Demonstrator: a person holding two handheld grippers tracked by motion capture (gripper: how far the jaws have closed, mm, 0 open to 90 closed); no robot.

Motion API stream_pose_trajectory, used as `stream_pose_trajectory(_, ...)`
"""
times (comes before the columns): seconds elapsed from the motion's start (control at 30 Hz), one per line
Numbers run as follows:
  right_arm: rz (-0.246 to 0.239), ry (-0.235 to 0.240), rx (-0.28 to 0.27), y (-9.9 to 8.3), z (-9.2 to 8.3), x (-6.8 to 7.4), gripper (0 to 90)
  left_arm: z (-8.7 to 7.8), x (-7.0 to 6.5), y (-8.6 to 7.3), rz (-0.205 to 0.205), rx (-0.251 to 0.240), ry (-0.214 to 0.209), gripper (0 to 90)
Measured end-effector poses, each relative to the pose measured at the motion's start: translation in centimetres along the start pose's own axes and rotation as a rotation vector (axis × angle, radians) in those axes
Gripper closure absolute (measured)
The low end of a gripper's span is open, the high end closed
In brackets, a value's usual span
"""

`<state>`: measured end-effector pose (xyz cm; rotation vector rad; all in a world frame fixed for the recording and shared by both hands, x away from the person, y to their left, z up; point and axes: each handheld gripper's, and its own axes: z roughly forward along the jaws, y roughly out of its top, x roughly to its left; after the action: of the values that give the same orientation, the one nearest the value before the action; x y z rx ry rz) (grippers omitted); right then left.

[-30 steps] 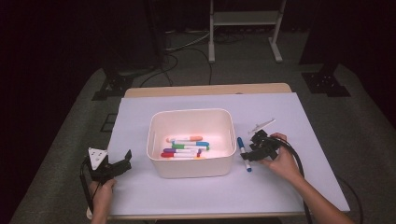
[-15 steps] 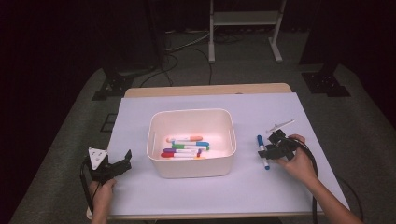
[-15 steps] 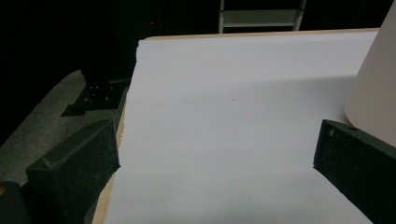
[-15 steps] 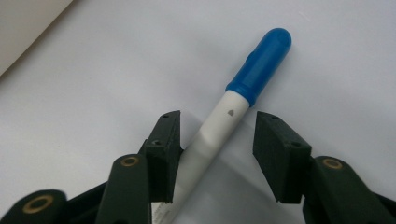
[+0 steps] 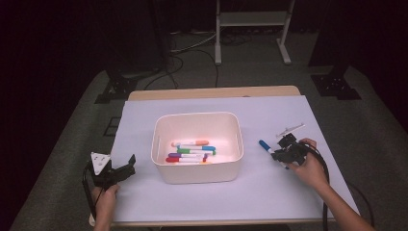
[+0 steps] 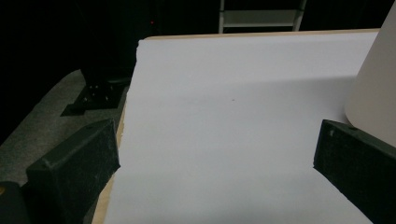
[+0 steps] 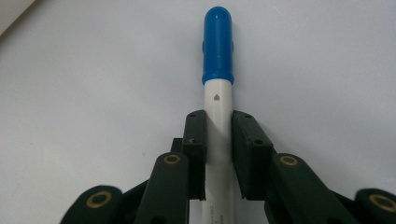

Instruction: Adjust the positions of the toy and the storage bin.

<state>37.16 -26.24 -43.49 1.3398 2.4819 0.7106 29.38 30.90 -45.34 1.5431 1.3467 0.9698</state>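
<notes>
A white marker with a blue cap (image 5: pixel 265 146) lies on the white sheet right of the cream bin (image 5: pixel 197 115). My right gripper (image 5: pixel 283 156) is shut on its barrel. In the right gripper view both pads (image 7: pixel 195 140) press the marker (image 7: pixel 217 46) behind its cap, low over the sheet, right gripper (image 7: pixel 218 128); its jaws have just been closing with the marker between them. Several coloured markers (image 5: pixel 191 150) lie inside the bin. My left gripper (image 5: pixel 126 168) rests at the table's front left, open with nothing between its fingers (image 6: pixel 217 154).
A thin pale pen-like thing (image 5: pixel 290 129) lies just beyond the right gripper. The bin's wall (image 6: pixel 373 93) stands close to the left gripper's right jaw. The sheet's left edge and the table edge (image 6: pixel 122 121) run beside the left jaw. A metal stand (image 5: pixel 250 29) stands beyond the table.
The right hand and the blue-capped marker have shifted right, away from the bin, and the jaws have come together on the marker. The left gripper has stayed put.
</notes>
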Motion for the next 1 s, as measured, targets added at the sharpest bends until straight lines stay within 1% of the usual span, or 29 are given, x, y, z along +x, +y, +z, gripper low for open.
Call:
stream_pose_trajectory(0.07,0.0,0.009,0.003,0.0,-0.1,-0.1,75.5,0.0,0.0,0.0,-0.001,0.0,-0.001,0.0)
stream_pose_trajectory(0.2,0.001,0.048,0.005,-0.1,-0.5,0.1,75.6,0.0,0.0,0.0,-0.001,0.0,0.0,0.0)
stream_pose_trajectory(0.37,0.005,0.104,-0.02,-0.1,-1.7,0.4,75.6,0.0,0.0,0.0,0.0,0.0,0.0,0.0)
stream_pose_trajectory(0.43,0.001,0.12,-0.034,0.0,-2.2,0.5,75.6,0.0,0.0,0.0,0.0,-0.001,0.0,0.0)
stream_pose_trajectory(0.47,0.001,0.12,-0.034,0.0,-2.2,0.5,75.6,0.0,0.0,0.0,0.0,-0.001,0.0,0.0)
stream_pose_trajectory(0.5,0.0,0.136,-0.046,0.2,-2.9,0.7,75.6,0.0,0.0,0.0,0.001,-0.001,0.001,0.0)
stream_pose_trajectory(0.6,0.001,0.155,-0.06,0.6,-4.0,1.0,75.6,0.0,0.0,0.0,0.002,-0.001,0.001,0.0)
stream_pose_trajectory(0.63,0.001,0.155,-0.06,0.6,-4.0,1.0,75.6,0.0,0.0,0.0,0.001,-0.001,0.001,0.0)
stream_pose_trajectory(0.67,-0.005,0.16,-0.064,0.7,-4.4,1.1,75.6,0.0,0.0,0.0,0.0,-0.001,0.001,0.0)
stream_pose_trajectory(0.7,-0.01,0.168,-0.076,1.0,-5.3,1.2,75.6,0.0,0.0,0.0,0.0,-0.001,0.0,0.0)
stream_pose_trajectory(0.73,-0.009,0.176,-0.083,1.2,-5.7,1.3,75.6,0.0,0.0,0.0,0.0,-0.001,0.001,0.0)
stream_pose_trajectory(0.87,-0.016,0.188,-0.091,1.8,-7.2,1.5,75.6,0.0,0.0,0.0,0.002,-0.001,0.001,0.0)
stream_pose_trajectory(0.93,-0.025,0.185,-0.095,2.2,-7.9,1.8,75.6,0.0,0.0,0.0,0.004,-0.002,0.0,0.0)
stream_pose_trajectory(1.0,-0.031,0.197,-0.099,2.5,-8.6,2.0,75.6,0.0,0.0,0.0,0.004,-0.002,0.0,0.0)
